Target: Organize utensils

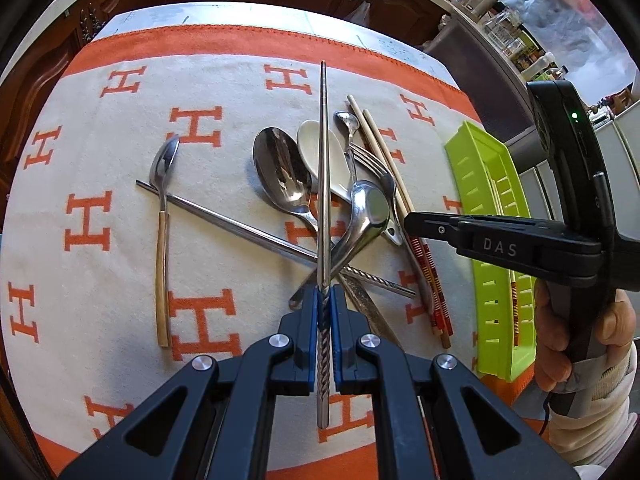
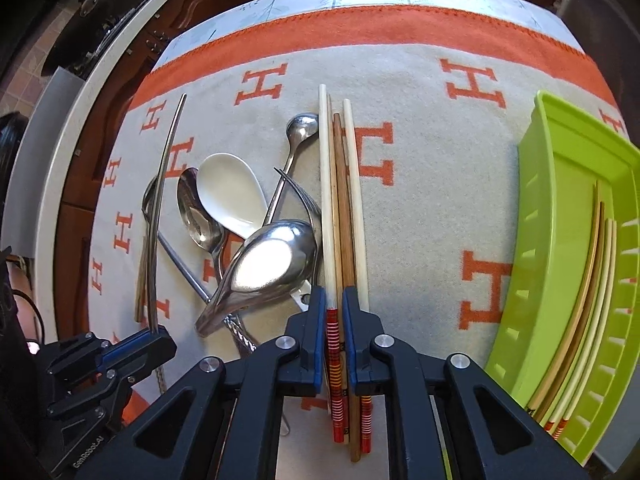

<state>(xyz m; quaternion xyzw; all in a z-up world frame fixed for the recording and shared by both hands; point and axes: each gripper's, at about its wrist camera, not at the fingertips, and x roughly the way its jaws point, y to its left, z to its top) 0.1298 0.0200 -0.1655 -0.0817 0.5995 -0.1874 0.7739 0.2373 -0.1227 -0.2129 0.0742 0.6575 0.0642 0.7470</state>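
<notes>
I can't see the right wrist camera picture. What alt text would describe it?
A handheld right gripper is clamped on a bundle of chopsticks lying on an orange-and-cream cloth. Left of it is a heap of spoons and a fork; on the right, a green tray already holds chopsticks. The left gripper grips a metal chopstick.

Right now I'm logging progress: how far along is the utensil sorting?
Early. Done: a few chopsticks lie in the green tray. In hand: left gripper clamps a metal chopstick; right gripper closes around the wooden chopsticks. Left: spoons and fork.
</notes>
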